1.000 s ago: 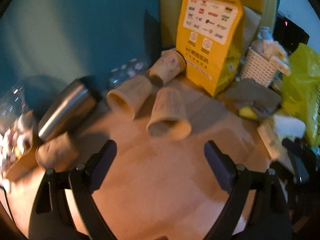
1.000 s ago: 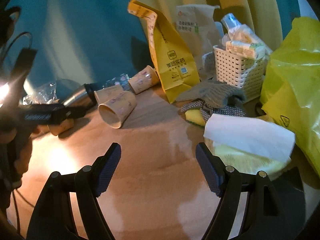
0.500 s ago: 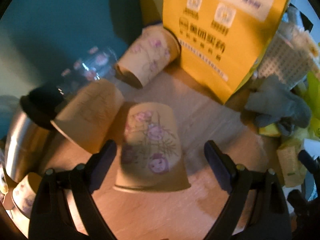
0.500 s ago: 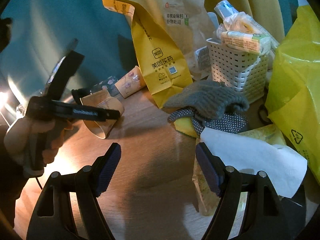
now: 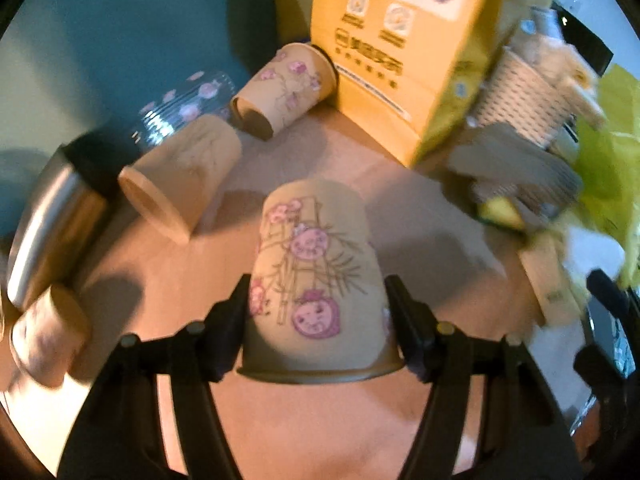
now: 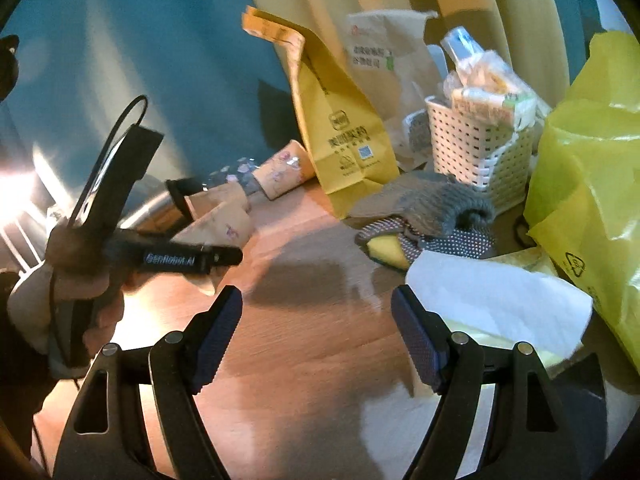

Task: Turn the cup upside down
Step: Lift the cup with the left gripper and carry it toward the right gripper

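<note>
A tan paper cup with pink flowers (image 5: 316, 280) lies on its side on the wooden table (image 5: 420, 216), rim toward the camera. My left gripper (image 5: 318, 320) is shut on it, one finger pressed on each side near the rim. In the right wrist view the left gripper (image 6: 180, 260) and the hand holding it show at the left, with the cup (image 6: 224, 224) partly hidden behind it. My right gripper (image 6: 316, 332) is open and empty above the table.
Other paper cups lie on their sides: one at the left (image 5: 180, 184), one by the yellow bag (image 5: 284, 88), one at the far left (image 5: 44, 336). A steel flask (image 5: 52, 224), a yellow paper bag (image 5: 404, 52), a white basket (image 6: 476, 156), grey cloth (image 6: 432, 204) and a yellow plastic bag (image 6: 592, 184) crowd the back and right.
My left gripper has moved forward around the flowered cup and closed on its sides. My right gripper has stayed open and shifted only slightly.
</note>
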A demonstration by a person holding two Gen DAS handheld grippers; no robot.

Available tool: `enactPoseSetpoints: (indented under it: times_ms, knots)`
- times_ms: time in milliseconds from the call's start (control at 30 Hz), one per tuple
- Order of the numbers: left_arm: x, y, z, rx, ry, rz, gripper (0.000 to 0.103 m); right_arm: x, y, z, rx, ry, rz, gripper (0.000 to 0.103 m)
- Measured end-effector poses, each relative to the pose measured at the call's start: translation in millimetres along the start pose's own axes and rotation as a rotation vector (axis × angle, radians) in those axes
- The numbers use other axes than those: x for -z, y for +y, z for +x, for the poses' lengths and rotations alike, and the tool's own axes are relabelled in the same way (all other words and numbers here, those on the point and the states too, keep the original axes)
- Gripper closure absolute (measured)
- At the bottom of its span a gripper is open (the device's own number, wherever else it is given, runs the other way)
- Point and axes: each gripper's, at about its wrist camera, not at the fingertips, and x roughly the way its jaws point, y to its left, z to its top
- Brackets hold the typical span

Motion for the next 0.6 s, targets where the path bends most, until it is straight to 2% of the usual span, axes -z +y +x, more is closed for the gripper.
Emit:
enactPoseSetpoints:
  times_ms: [167,600]
  knots:
    - [55,-3,-39,0.016,-0.016,-0.047,0.037,12,19,-24,-0.03,-0.006,-0.02,0.023]
    - [222,15,-147,0.062,-0.074,-0.317,0.037,76,74,-88,-0.104,0.04,-0.046,0.023]
